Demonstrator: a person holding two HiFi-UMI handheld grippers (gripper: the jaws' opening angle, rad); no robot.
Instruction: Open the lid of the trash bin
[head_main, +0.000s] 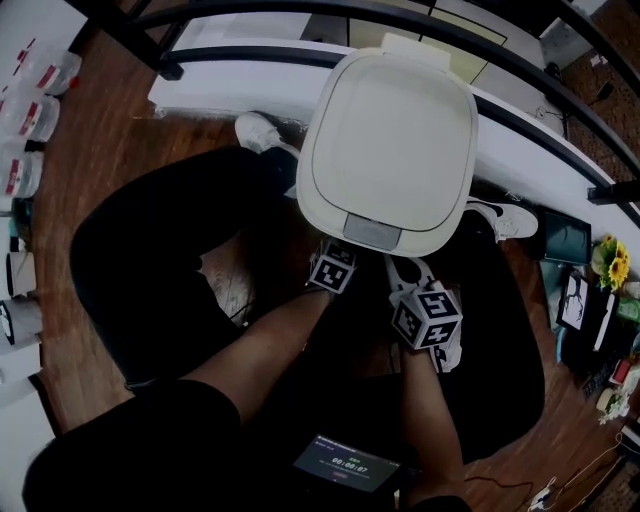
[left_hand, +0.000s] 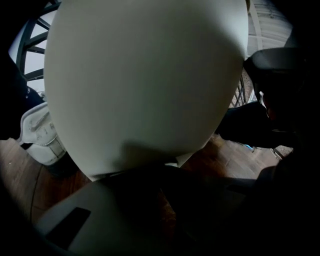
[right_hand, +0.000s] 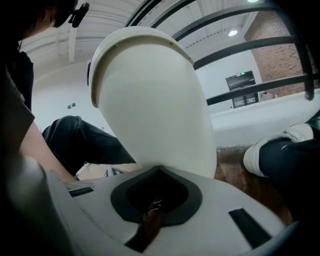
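Observation:
A white trash bin stands on the wooden floor between the person's legs, its lid (head_main: 390, 145) closed, with a grey push tab (head_main: 372, 232) at the lid's near edge. My left gripper (head_main: 338, 258) sits just below that tab; its tips are tucked under the lid's rim. My right gripper (head_main: 412, 285) is lower and to the right, close to the bin's front. In the left gripper view the bin body (left_hand: 145, 80) fills the frame above the dark, closed-looking jaws of my left gripper (left_hand: 160, 185). In the right gripper view my right gripper (right_hand: 157, 192) is shut and empty below the bin wall (right_hand: 160, 115).
White shoes (head_main: 262, 130) (head_main: 500, 218) flank the bin. A white ledge (head_main: 230, 85) and black railing bars (head_main: 300, 12) run behind it. A small timer screen (head_main: 347, 465) rests on the lap. Sunflowers (head_main: 612, 262) and clutter lie far right.

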